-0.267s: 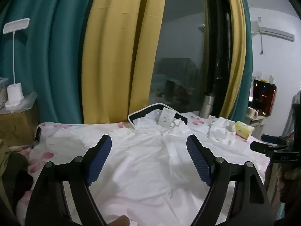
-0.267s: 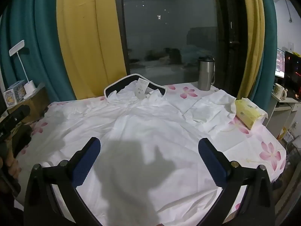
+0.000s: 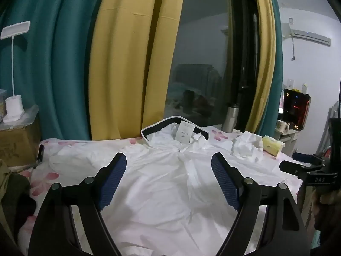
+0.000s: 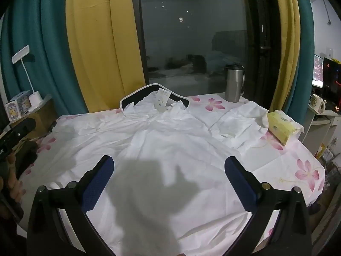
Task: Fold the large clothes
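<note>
At the far left a white desk lamp with a flat rectangular head [image 3: 12, 98] stands on a brown cardboard box [image 3: 19, 147] before teal curtains. A large white shirt with a dark, white-edged collar [image 4: 153, 140] lies spread flat and wrinkled, collar toward the window, over a table covered in a white cloth printed with pink flowers [image 4: 298, 168]. The left gripper [image 3: 168, 176] hangs above the shirt's body with its blue-padded fingers wide apart and nothing between them; the right gripper [image 4: 168, 179] does likewise. Farther right stand a steel tumbler [image 4: 233, 83] near the window and a yellow tissue pack [image 4: 282, 127] touching a crumpled sleeve.
</note>
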`<state>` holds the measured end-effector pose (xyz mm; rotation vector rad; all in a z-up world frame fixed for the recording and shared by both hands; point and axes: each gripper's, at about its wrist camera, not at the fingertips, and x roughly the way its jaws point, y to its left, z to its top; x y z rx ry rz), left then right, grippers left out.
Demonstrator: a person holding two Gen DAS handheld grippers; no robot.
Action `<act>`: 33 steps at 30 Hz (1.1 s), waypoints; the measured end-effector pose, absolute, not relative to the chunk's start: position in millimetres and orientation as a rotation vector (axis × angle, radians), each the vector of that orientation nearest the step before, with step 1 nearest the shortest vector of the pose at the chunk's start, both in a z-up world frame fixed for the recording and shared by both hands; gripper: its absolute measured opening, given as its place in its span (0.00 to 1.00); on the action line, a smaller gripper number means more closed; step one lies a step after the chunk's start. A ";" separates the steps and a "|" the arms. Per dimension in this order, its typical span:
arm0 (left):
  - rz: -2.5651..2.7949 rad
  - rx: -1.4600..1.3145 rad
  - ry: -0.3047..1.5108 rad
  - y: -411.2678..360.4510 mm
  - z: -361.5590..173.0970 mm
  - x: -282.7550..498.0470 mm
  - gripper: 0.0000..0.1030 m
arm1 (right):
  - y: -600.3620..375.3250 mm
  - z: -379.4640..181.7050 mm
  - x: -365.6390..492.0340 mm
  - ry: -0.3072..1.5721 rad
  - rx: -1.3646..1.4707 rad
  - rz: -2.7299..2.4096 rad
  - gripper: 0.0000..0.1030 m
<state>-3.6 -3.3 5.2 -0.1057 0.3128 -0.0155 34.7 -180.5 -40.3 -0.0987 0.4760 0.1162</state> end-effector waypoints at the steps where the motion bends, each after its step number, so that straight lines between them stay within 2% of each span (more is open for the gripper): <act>1: -0.012 -0.104 0.313 -3.5 5.9 -3.9 0.82 | -180.6 -40.4 34.7 0.476 -0.098 0.116 0.99; 33: -0.025 -0.122 0.301 -15.0 1.5 -9.6 0.82 | -185.5 -50.7 25.5 0.486 -0.072 0.109 0.99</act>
